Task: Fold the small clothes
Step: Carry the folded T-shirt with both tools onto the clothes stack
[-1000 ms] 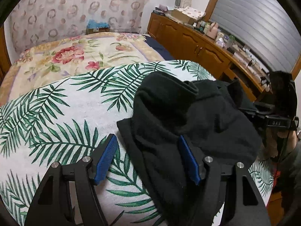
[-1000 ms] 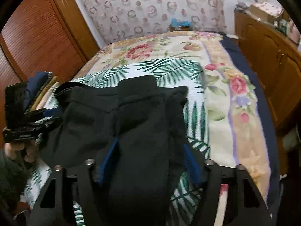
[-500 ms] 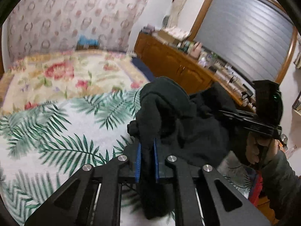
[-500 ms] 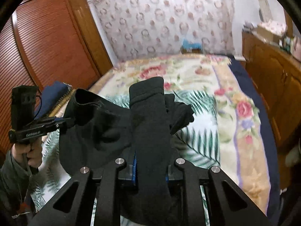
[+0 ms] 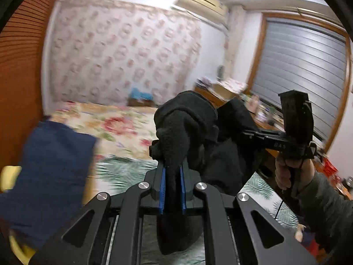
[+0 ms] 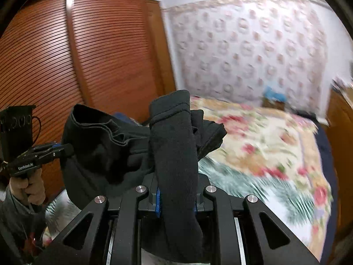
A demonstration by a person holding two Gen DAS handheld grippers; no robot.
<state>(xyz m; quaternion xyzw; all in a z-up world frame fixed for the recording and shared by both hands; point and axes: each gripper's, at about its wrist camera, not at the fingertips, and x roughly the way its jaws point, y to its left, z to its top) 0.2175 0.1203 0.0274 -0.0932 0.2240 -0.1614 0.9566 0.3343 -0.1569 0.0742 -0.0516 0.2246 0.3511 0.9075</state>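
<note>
Since the earlier frames, the black garment (image 5: 194,137) has been lifted clear of the bed (image 6: 275,145) and is now held up in the air, where a second ago it lay spread on the palm-leaf cover (image 5: 123,170) with both sets of jaws wide apart. The left gripper (image 5: 172,190) is seen closed down to a narrow gap, a thick fold of the black fabric pinched between its blue pads (image 5: 163,190). The right gripper (image 6: 175,198) is likewise clamped on a long, sleeve-like strip of the same garment, which stands up from the jaws and flops over at its top. From the right wrist view the bulk of the cloth is seen hanging to the left, stretched toward the left gripper (image 6: 55,150), so the long axis of the garment is judged to run roughly from one gripper to the other, sagging between them. Neither hand is clearly nearer the bed; both are raised above it. A dark blue cloth (image 5: 48,176) is seen blurred at the left edge. The coming move is judged to depend on the hanging span being lowered flat onto the cover again
</note>
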